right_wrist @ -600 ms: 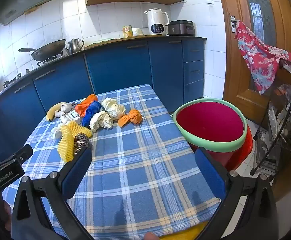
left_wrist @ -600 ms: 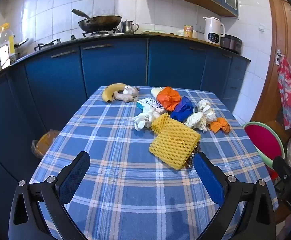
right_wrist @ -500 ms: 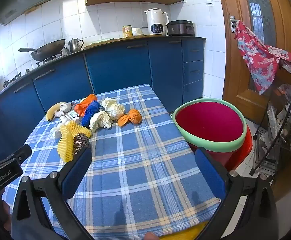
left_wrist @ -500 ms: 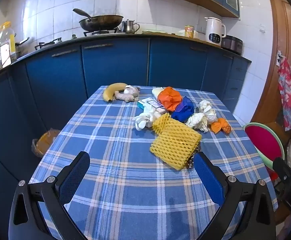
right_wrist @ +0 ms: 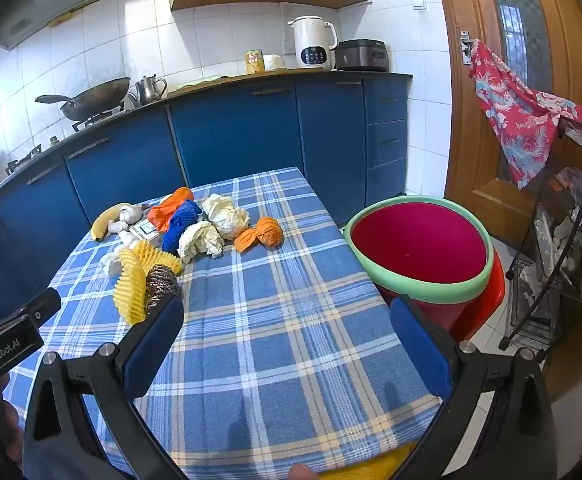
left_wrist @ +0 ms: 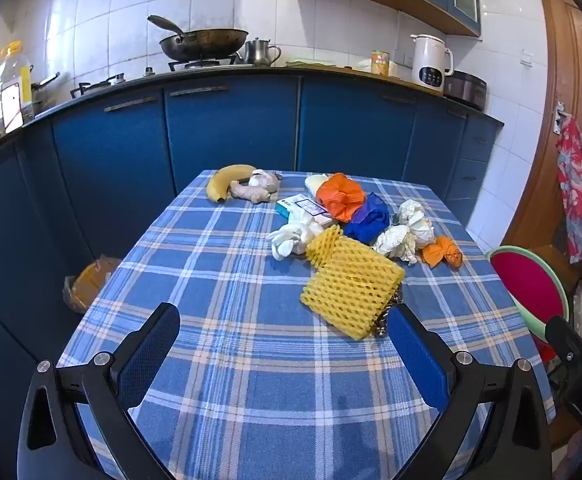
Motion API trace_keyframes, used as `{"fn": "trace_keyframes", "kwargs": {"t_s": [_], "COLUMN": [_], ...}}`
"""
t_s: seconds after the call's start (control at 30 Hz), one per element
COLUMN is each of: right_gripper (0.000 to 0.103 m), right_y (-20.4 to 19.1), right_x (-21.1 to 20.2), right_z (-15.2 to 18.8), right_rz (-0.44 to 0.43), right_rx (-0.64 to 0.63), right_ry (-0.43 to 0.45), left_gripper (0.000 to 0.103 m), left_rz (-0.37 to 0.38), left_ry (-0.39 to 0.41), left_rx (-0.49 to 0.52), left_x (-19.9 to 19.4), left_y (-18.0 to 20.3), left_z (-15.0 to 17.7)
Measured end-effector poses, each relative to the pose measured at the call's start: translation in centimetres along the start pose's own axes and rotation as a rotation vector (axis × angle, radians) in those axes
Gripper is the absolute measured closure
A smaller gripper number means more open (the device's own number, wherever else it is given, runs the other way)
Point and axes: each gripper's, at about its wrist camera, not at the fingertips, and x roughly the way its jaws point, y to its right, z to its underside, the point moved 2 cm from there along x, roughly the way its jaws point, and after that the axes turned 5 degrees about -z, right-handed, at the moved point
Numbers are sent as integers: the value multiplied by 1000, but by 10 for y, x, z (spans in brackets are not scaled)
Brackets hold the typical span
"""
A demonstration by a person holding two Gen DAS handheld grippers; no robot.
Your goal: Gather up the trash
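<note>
Nothing on the table has shifted since the earlier frames; only the left view has tipped slightly, so the counter sits a little lower in it. Both tongs hang released over the near end of the checked tablecloth (left_wrist: 227, 360), the left gripper (left_wrist: 283, 356) and right gripper (right_wrist: 287, 344) each spread wide with nothing between the pads.

Trash lies bunched at the centre right of the left view: yellow foam net (left_wrist: 351, 284) nearest, with a metal scourer (right_wrist: 161, 280) tucked against it, then white glove (left_wrist: 293, 236), blue bag (left_wrist: 369, 216), orange bag (left_wrist: 341, 196), crumpled paper (left_wrist: 405, 232), a small orange wad (left_wrist: 441, 252) and a flat box (left_wrist: 299, 206). At the far edge sit a banana (left_wrist: 227, 180) and ginger (left_wrist: 253, 194).

Cloth in the lower half of both views is bare. Off the table's right edge stands the red bin (right_wrist: 419, 252), just beside the cloth, with a wire rack (right_wrist: 563, 240) further right.
</note>
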Motion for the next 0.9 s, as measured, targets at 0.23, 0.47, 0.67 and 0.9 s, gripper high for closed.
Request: {"fn": "trace_keyframes", "kwargs": {"t_s": [0.23,0.47,0.67,0.9], "right_gripper": [2,2,2,2], "right_y": [1,1,1,0], "right_x": [0,0,0,-2], "right_z": [0,0,-1,-1], "right_rz": [1,1,2,2], "right_rx": [1,0,1,0], "right_ry": [0,-1,2,7], "left_gripper": [0,0,0,0], "left_rz": [0,1,2,3], "left_ry": [0,1,10,18], "left_rx": [0,0,1,5], "left_x": [0,0,-3,-7], "left_y": [0,0,0,0], "left_z": [0,0,-2,-4]}}
